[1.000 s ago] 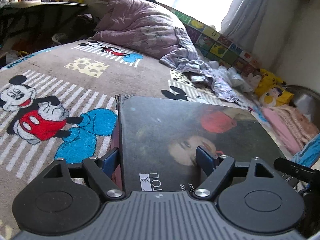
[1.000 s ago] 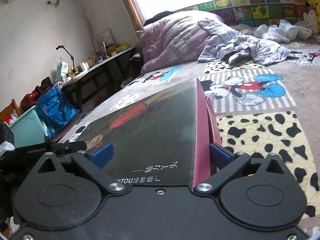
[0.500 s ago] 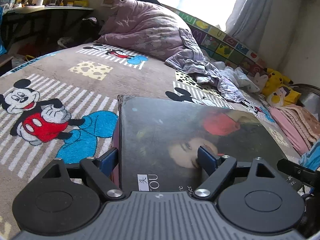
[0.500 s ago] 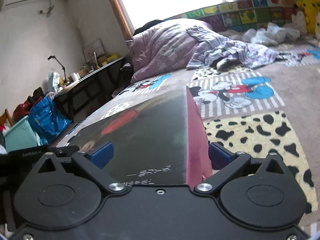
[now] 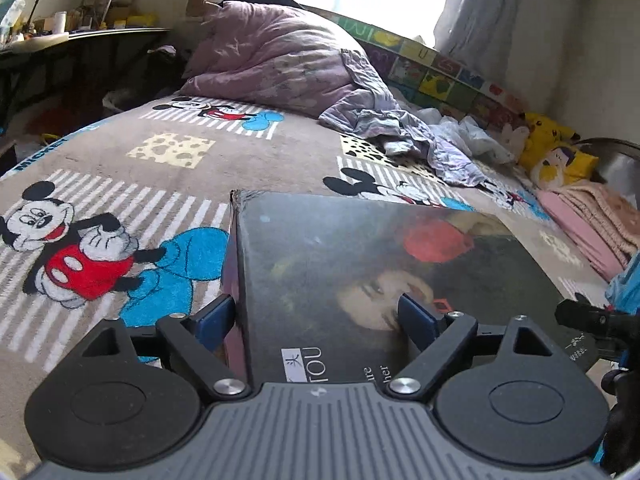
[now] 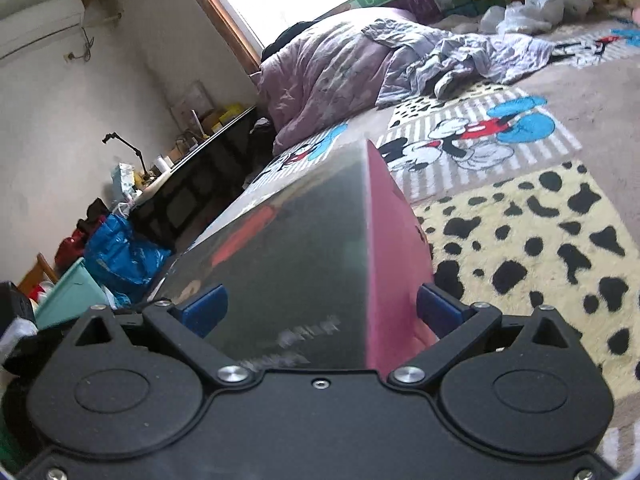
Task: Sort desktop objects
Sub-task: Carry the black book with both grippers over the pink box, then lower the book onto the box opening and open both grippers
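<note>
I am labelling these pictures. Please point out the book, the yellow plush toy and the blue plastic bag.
book (image 5: 360, 264): left wrist view, on its dark front cover.
yellow plush toy (image 5: 550, 136): left wrist view, on its body.
blue plastic bag (image 6: 120, 252): right wrist view, on its crinkled side.

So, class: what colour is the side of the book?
Pinkish red, with a dark cover on the book; it shows best in the right wrist view.

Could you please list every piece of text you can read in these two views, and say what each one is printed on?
"TOU": on the book cover, near edge.
"ure" and "her": smaller cover lines, cut off by the left gripper.
"MICKEY": on the blanket edge.
Characters on the cover under the right gripper: too blurred to read.
</note>
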{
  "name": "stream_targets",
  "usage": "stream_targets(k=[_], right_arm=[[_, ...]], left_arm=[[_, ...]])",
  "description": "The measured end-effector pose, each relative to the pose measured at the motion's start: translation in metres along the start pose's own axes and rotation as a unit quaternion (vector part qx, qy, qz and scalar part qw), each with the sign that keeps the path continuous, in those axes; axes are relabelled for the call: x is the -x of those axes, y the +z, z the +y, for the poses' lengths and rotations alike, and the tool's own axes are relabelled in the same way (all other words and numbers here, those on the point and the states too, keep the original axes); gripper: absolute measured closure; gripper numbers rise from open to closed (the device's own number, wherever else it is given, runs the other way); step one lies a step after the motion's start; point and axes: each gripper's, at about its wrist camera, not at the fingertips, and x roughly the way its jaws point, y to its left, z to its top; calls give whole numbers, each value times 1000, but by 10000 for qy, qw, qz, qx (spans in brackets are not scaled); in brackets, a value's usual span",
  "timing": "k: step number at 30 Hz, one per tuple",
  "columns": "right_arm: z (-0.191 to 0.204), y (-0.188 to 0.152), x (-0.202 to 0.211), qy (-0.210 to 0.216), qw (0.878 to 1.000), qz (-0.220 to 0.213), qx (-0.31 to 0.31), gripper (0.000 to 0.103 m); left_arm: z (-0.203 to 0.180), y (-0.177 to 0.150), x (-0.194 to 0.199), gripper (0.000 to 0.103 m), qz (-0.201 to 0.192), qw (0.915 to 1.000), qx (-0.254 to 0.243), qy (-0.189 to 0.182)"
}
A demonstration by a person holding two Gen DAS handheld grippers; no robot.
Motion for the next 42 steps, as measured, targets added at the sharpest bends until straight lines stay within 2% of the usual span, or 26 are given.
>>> stream_targets(k=[3, 8, 11, 17, 21, 25, 29, 38, 42], right_arm=[[-6, -2, -3, -121, 9998, 107, -99, 0], [-10, -7, -5, -297, 9993, 211, -28, 0], [-11, -8, -4, -313, 9993, 202, -32, 0], [-3, -9, -3, -544, 9978, 184, 325, 0], [16, -5, 2, -977, 9920, 212, 771, 0], [33, -3, 17, -1320, 9851, 265, 1071, 0], [42, -2, 38, -1350, 9850, 192, 1061, 0], [74, -19, 76, -1403, 9809, 161, 1338, 0], [84, -28, 93, -1444, 9797, 152, 1382, 0]], left_arm=[[-6, -2, 1, 15, -13, 9998, -166, 77], [-7, -1, -2, 14, 40, 9998, -83, 184], [-2, -2, -5, 12, 121, 9996, 154, 209], [2, -5, -6, 10, 186, 9991, 313, 222], [0, -2, -1, 10, 276, 9982, 397, 364], [-2, -12, 17, 10, 288, 9984, 254, 409], [-9, -23, 39, 10, 310, 9981, 111, 522], [-44, -48, 85, 10, 309, 9944, -704, 722], [-58, -57, 106, 10, 233, 9924, -918, 781]])
